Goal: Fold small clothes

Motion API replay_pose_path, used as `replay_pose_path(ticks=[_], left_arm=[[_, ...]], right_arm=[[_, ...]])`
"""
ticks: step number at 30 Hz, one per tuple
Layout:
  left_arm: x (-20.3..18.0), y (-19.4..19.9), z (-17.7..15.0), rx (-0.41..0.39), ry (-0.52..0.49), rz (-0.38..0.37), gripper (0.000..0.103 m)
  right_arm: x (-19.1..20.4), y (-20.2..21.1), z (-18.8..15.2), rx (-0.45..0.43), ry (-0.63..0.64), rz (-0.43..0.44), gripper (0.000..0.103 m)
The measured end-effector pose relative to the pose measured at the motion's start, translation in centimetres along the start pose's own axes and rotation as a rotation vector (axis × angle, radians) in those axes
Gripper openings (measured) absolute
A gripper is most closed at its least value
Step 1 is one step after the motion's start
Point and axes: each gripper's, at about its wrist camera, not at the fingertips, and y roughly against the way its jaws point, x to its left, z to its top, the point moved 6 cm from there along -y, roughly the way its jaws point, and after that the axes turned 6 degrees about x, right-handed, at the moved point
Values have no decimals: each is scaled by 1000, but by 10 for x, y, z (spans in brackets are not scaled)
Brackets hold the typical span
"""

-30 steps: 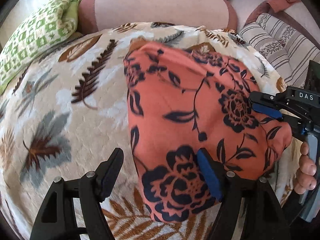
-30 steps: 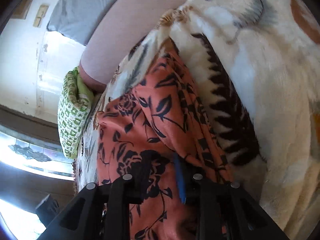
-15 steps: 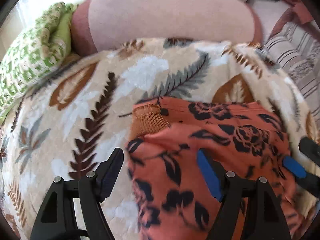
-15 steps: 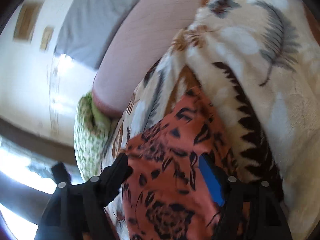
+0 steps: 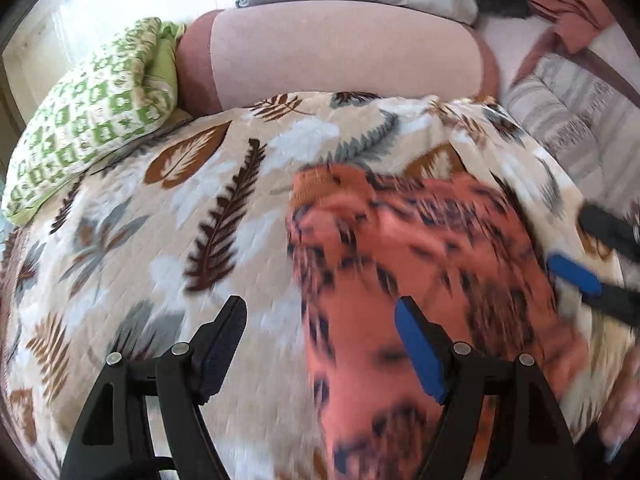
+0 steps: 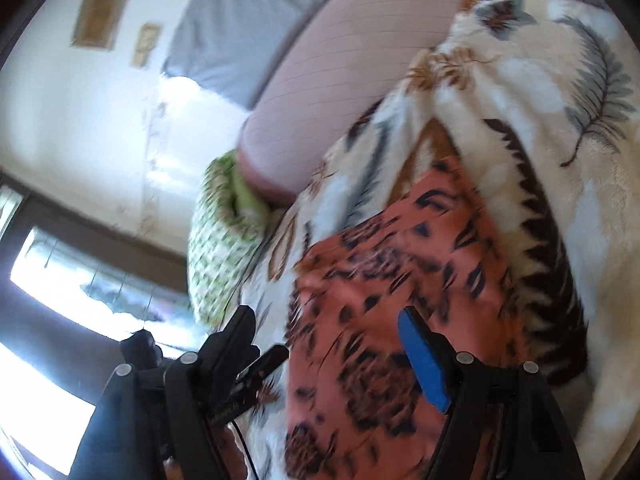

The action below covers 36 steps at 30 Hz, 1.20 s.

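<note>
An orange garment with a dark flower print (image 5: 408, 256) lies folded on a leaf-patterned blanket (image 5: 208, 208). It is blurred in both views. My left gripper (image 5: 320, 340) is open and empty, hovering over the garment's left edge and the blanket. My right gripper (image 6: 326, 344) is open and empty above the garment (image 6: 392, 280). The right gripper also shows at the right edge of the left wrist view (image 5: 600, 256), just past the garment's right side.
A green patterned pillow (image 5: 88, 120) lies at the far left. A pink bolster (image 5: 340, 56) runs along the back of the blanket. Striped bedding (image 5: 568, 120) and a rust-coloured cloth (image 5: 572, 16) are at the far right. The wall and window (image 6: 60, 280) are to the left.
The right gripper was shut on the garment one second ago and has opened and let go. Both grippers have drawn back, and the garment now lies lower and flatter on the blanket.
</note>
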Motion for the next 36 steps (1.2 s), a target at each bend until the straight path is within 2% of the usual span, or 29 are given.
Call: replay_pose_path(ticks=[3,5,7,9,10,11,13,15,20,21,22,23,28,31,36], left_arm=[[-4,10,-35,13,-10,-4,77],[-10,5,-55,49,-35,0,77],[-11,-2,-69,73,-29,19,78],[-12,-12,-76,96,-30,25,80],[-11,-13,-76,101,-29,30,80],[-12,-8,-73,106,-22,31,80],[-12,2,-70,102,-26,34,80],[-13,19,-66,54,-33,45,80],[-13,69,-59,-86,-42,76,80],[-11,81,-58,-119,-44,86,81],[-11,87,-57,-135,-46,92,81],[-10,96,-55,-157,-49,100,81],[-6,129,-55,-239,-59,112,82],[-3,137,-57,-259,-55,107,83],[0,138,-57,-260,-34,117,83]], right_arm=[[12,15,-25,36,59,11,74],[10,22,-42,46,62,-15,67],[-2,20,-59,88,12,-25,57],[-20,11,-73,150,-33,-96,52],[-34,4,-81,191,-48,-175,38],[-43,0,-85,213,-63,-204,33],[-48,4,-86,197,-94,-181,31],[-41,16,-83,165,-75,-169,32],[-10,57,-77,-16,60,-145,34],[-3,63,-76,-49,83,-143,47],[3,70,-76,-83,103,-145,72],[9,77,-77,-126,116,-140,78],[32,95,-76,-210,163,-91,79],[40,91,-78,-215,187,-62,79],[41,79,-82,-195,233,-92,79]])
